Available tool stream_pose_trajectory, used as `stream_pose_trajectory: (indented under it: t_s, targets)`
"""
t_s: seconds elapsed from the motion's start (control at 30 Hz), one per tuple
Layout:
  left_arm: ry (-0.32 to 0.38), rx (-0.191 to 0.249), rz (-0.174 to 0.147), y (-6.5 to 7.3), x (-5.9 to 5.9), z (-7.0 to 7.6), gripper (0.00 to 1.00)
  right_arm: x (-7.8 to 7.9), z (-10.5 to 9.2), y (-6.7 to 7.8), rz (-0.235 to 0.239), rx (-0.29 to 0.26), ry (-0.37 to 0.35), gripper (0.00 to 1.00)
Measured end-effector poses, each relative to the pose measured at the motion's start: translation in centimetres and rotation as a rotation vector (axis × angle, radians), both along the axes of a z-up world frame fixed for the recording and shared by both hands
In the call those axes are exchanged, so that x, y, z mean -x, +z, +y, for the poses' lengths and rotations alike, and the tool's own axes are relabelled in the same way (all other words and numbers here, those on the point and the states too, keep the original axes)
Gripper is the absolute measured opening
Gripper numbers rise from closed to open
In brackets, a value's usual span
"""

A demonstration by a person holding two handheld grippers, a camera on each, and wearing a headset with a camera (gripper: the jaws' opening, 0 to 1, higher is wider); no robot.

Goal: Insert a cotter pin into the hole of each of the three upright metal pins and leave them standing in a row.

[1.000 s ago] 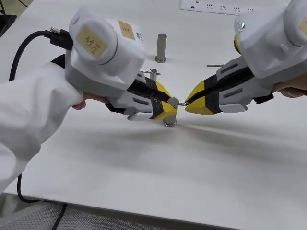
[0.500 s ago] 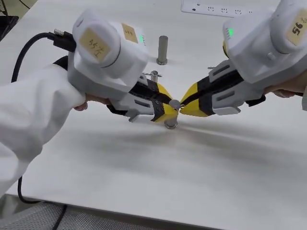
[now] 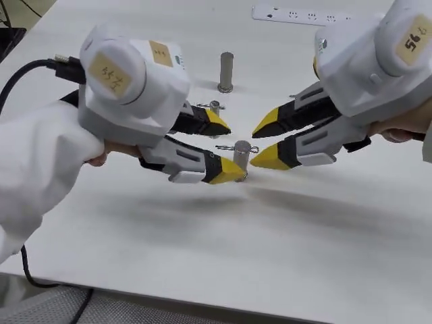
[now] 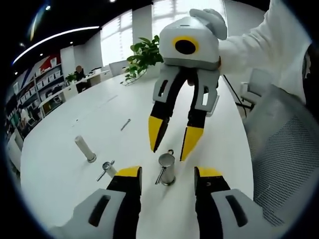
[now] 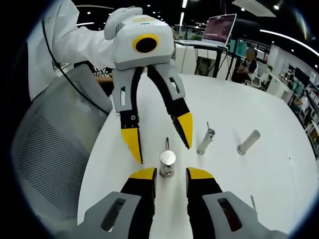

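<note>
The left claw (image 3: 227, 152) is spread wide, its yellow tips flanking the nearest metal pin (image 3: 241, 155). The right claw (image 3: 259, 145) faces it from the other side, also spread and holding nothing. That pin stands upright on the white counter (image 3: 283, 229) with a cotter pin (image 5: 167, 144) through its head. Just behind it, a second pin (image 3: 214, 106) carries its own cotter. Farther back stands the third pin (image 3: 226, 69), and a power strip (image 3: 300, 13) lies at the far edge.

White table (image 3: 304, 256), mesh chair (image 5: 45, 144), bright windows (image 4: 117, 40), plant (image 4: 142, 55).
</note>
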State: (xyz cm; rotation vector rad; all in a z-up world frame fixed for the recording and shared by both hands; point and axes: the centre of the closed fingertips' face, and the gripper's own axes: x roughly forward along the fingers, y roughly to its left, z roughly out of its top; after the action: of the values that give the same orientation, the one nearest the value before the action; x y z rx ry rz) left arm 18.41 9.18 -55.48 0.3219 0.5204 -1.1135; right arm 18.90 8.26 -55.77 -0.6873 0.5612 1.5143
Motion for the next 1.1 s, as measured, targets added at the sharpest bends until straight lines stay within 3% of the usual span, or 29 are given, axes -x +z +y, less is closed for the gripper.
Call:
stream_pose_trajectory:
  t_s: [0.17, 0.27, 0.33, 0.43, 0.53, 0.6, 0.77, 0.8, 0.83, 0.9, 1.1]
  targets:
    - [0.027, -0.004, 0.008, -0.5, 1.2, 0.8, 0.53, -0.3, 0.2, -0.1, 0.014, -0.027, -0.028, 0.18]
    - [0.060, 0.028, 0.025, -0.3, 1.9, 1.2, 0.67, -0.4, 0.6, -0.3, 0.026, -0.040, -0.045, 0.18]
    - [0.050, 0.035, 0.035, -0.3, 2.6, 1.4, 0.70, -0.4, 0.9, -0.3, 0.031, -0.044, -0.048, 0.18]
    - [0.054, 0.015, 0.043, -0.5, 3.0, 1.9, 0.76, -0.3, 1.3, -0.4, 0.034, -0.046, -0.042, 0.16]
    - [0.063, -0.013, 0.037, -0.6, 3.3, 2.5, 0.89, -0.1, 1.5, -0.5, 0.036, -0.041, -0.031, 0.16]
    - [0.076, -0.006, 0.061, -0.7, 3.6, 2.7, 0.99, 0.0, 1.7, -0.6, 0.041, -0.043, -0.033, 0.16]
    - [0.085, 0.000, 0.073, -0.9, 4.0, 2.9, 0.99, -0.1, 1.9, -0.8, 0.042, -0.029, -0.035, 0.14]
    - [0.099, 0.015, 0.096, -0.9, 4.2, 2.9, 0.99, 0.0, 1.9, -0.8, 0.042, -0.028, -0.034, 0.14]
    - [0.102, 0.018, 0.098, -0.9, 4.2, 2.9, 0.99, 0.0, 1.9, -0.8, 0.041, -0.027, -0.033, 0.14]
    - [0.104, 0.013, 0.081, -0.9, 4.1, 3.0, 0.99, -0.1, 1.8, -0.9, 0.042, -0.021, -0.034, 0.13]
    - [0.106, 0.032, 0.080, -0.6, 4.3, 2.8, 0.99, 0.1, 1.7, -1.4, 0.047, 0.012, -0.017, 0.10]
